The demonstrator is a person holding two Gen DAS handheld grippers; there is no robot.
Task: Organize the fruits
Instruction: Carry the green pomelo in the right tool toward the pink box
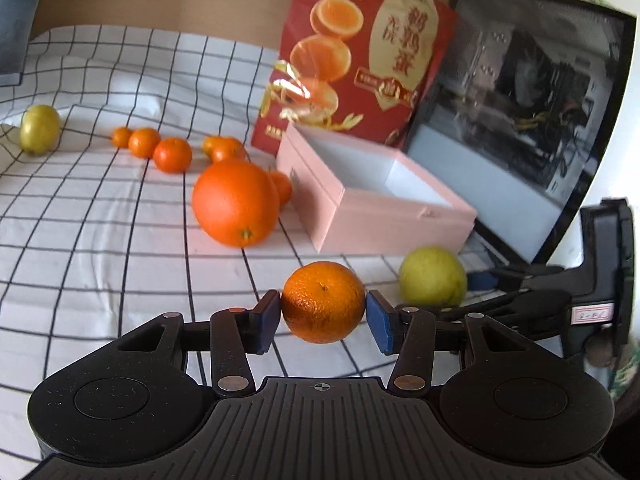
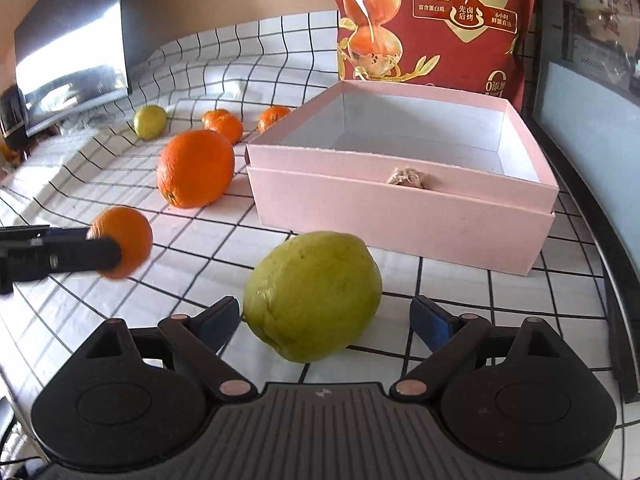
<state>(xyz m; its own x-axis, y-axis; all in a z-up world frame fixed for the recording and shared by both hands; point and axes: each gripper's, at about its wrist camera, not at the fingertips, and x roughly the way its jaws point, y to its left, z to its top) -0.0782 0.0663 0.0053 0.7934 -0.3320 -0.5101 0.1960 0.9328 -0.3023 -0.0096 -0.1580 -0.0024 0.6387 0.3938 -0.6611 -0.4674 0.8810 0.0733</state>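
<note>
My left gripper point(image 1: 323, 312) is shut on a small mandarin point(image 1: 323, 302), which it holds above the checked cloth; the right wrist view shows the same mandarin point(image 2: 128, 236) at the left, gripped by a black finger point(image 2: 80, 256). My right gripper point(image 2: 326, 316) is open around a green pear-like fruit point(image 2: 312, 292) that rests on the cloth. Its left pad is close to the fruit and its right pad point(image 2: 430, 322) stands clear of it. An open pink box point(image 2: 400, 220) sits just beyond, empty inside. The left wrist view shows the green fruit point(image 1: 432, 276) in front of the box point(image 1: 384, 208).
A big orange point(image 1: 236, 204) lies left of the box, with several small mandarins point(image 1: 172, 155) behind it and a yellow-green fruit point(image 1: 39, 128) at the far left. A red printed bag point(image 1: 360, 52) stands behind the box. A dark screen point(image 1: 520, 120) borders the right side.
</note>
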